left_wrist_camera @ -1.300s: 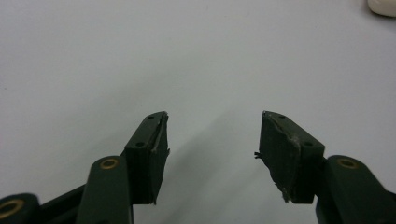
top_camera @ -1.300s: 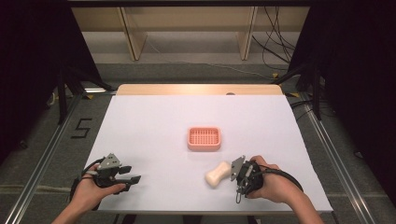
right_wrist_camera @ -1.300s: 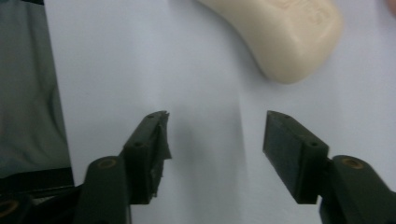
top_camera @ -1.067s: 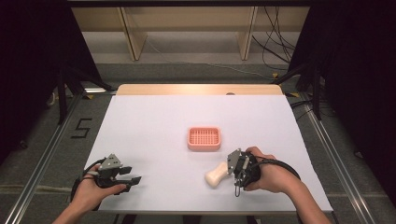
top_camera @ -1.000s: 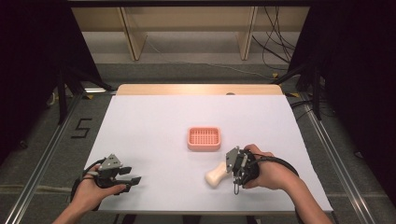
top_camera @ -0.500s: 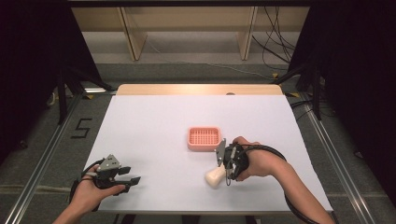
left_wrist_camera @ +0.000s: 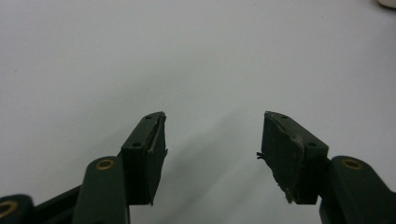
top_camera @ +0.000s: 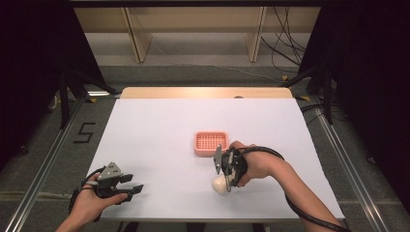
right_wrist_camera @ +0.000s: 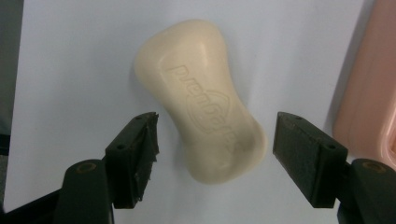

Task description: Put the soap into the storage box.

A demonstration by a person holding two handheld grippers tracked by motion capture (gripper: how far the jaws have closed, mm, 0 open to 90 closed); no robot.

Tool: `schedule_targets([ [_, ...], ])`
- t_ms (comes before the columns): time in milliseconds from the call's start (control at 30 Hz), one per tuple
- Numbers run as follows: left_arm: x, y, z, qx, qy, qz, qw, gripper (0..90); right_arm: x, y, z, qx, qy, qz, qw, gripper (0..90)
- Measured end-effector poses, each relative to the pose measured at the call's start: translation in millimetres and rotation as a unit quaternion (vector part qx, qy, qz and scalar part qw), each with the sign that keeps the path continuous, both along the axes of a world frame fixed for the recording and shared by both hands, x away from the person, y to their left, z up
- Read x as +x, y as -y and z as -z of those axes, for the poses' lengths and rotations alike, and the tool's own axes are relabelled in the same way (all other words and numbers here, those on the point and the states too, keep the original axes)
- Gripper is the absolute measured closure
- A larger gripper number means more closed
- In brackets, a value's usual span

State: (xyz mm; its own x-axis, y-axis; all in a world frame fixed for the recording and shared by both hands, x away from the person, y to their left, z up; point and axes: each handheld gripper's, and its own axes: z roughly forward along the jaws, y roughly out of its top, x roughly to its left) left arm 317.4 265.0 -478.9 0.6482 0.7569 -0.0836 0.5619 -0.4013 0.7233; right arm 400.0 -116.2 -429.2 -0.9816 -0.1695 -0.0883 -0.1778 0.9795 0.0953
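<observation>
Since the earlier view, the right gripper (top_camera: 223, 180) has swung forward and inward from the table's near right, turning to point down over the cream-coloured waisted bar of soap (top_camera: 220, 184); the soap has turned with it and now shows end-on in the high view. The left gripper (top_camera: 134, 189) has kept its place at the near left.

Right gripper (right_wrist_camera: 215, 154): jaws spread wide, one on each side of the cream soap bar (right_wrist_camera: 203, 95). The bar's narrow lower end lies between the two pads; neither pad touches it, with a gap of white table visible on both sides. The bar's embossed face is turned up, and it slants away from the jaws toward the upper left. Beyond the right-hand jaw sits the pink plastic soap dish (right_wrist_camera: 369, 88), near but apart from the soap; in the high view this ridged rectangular dish (top_camera: 211, 143) lies just behind the right hand (top_camera: 254, 162).

Left gripper (left_wrist_camera: 212, 154): jaws spread wide, holding nothing, with bare white tabletop (left_wrist_camera: 140, 60) between and ahead of them.
</observation>
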Motion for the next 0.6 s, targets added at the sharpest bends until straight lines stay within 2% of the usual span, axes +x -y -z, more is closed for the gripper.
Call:
schedule_targets([
  [33, 0.0, -0.2, -0.1, 0.000, 0.000, 0.000, 1.0000, 39.7, 2.5, -2.5, 2.0, 0.000, 0.005, -0.022, 0.9998, 31.7],
  [100, 0.0, -0.1, -0.1, 0.000, 0.000, 0.000, 1.0000, 39.7, -2.5, -2.9, 1.8, -0.015, -0.003, 0.015, 0.9998, 31.7],
  [133, 0.1, 0.0, -0.1, 0.000, 0.000, 0.000, 1.0000, 39.7, -1.1, -4.0, 3.0, -0.014, -0.002, 0.004, 0.9999, 31.7],
  [233, -0.2, 1.1, 0.4, -0.004, -0.003, -0.007, 1.0000, 39.7, -1.1, -6.0, 3.9, -0.022, 0.001, 0.003, 0.9998, 31.7],
  [267, -0.6, 0.7, -0.1, -0.004, -0.004, -0.002, 1.0000, 39.7, 1.7, -8.7, 6.5, -0.009, -0.006, -0.023, 0.9997, 31.6],
  [300, -0.7, 1.2, -0.1, -0.006, -0.001, -0.003, 1.0000, 39.7, 0.8, -8.6, 7.2, -0.009, -0.005, -0.014, 0.9998, 31.5],
  [367, -0.7, 1.1, -0.2, -0.005, 0.001, -0.001, 1.0000, 39.7, 0.0, -9.0, 7.1, -0.030, -0.001, -0.006, 0.9995, 31.5],
  [400, -0.7, 1.1, -0.2, -0.005, 0.001, -0.001, 1.0000, 39.7, -2.1, -10.0, 8.8, -0.024, -0.009, 0.006, 0.9997, 31.1],
  [433, -0.7, 1.2, -0.2, -0.005, 0.001, -0.001, 1.0000, 39.7, 1.6, -11.4, 10.4, -0.022, -0.004, -0.021, 0.9995, 30.9],
  [467, -0.6, 1.5, -0.1, -0.005, 0.002, -0.001, 1.0000, 39.7, 1.7, -11.5, 10.3, -0.026, -0.002, -0.021, 0.9995, 30.9],
  [500, -0.6, 1.8, 0.2, -0.006, 0.003, -0.001, 1.0000, 39.7, -1.5, -11.5, 10.5, -0.034, -0.009, 0.001, 0.9994, 30.9],
  [533, -0.6, 1.9, 0.1, 0.001, 0.003, -0.005, 1.0000, 39.7, -1.6, -11.8, 11.1, -0.033, -0.009, 0.001, 0.9994, 30.9],
  [567, -0.8, 2.0, -0.2, -0.005, 0.001, 0.001, 1.0000, 39.6, 2.0, -12.1, 12.6, -0.032, -0.011, -0.023, 0.9992, 30.7],
  [600, -1.1, 2.5, 0.1, -0.009, 0.002, 0.000, 1.0000, 39.6, -0.7, -11.8, 13.3, -0.032, -0.013, -0.003, 0.9994, 30.6],
])
